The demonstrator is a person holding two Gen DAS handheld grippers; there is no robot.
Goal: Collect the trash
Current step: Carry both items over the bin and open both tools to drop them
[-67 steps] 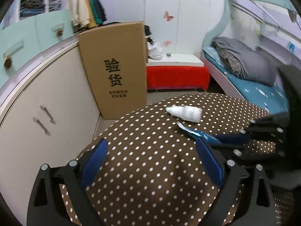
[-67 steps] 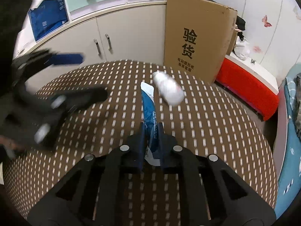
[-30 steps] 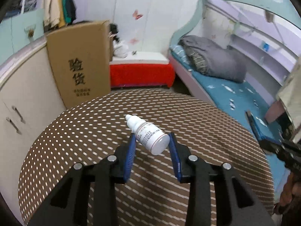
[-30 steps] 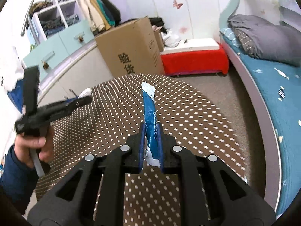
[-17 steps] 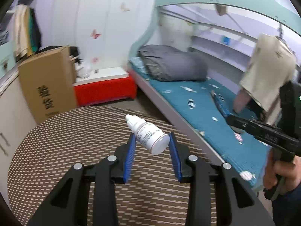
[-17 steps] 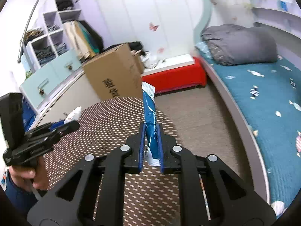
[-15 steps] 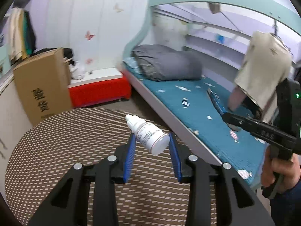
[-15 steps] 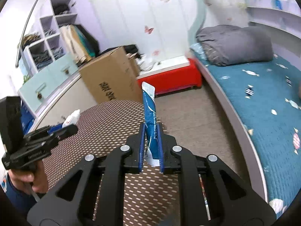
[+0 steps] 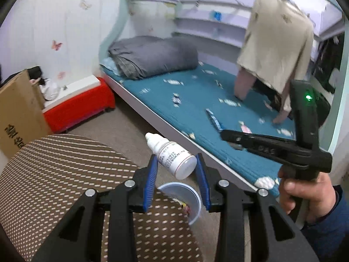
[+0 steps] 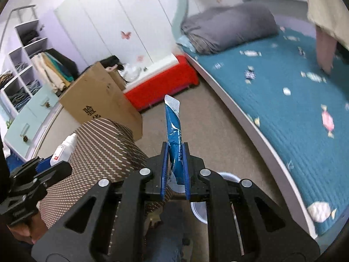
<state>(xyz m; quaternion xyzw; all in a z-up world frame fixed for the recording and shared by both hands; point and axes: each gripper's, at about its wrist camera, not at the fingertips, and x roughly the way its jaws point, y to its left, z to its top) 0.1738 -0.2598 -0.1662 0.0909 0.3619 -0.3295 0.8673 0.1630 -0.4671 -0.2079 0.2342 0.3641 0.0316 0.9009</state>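
While raised beyond the edge of the dotted brown surface (image 9: 65,170), left claw (image 9: 176,174) clamped on a small white dropper bottle (image 9: 172,156), label print too blurred to read. Right claw (image 10: 175,168) pinched nearly closed on a blue sachet (image 10: 173,131), white wording along it, seemingly ending "Medical Co.,Ltd". Below both, a clear plastic bin (image 9: 185,198) on the floor. Behind, a cardboard box (image 10: 102,100) printed with Chinese characters, beside a teal bed (image 10: 283,109).

Bright, even indoor light; strong fisheye bending, dark corners, motion blur across the background.
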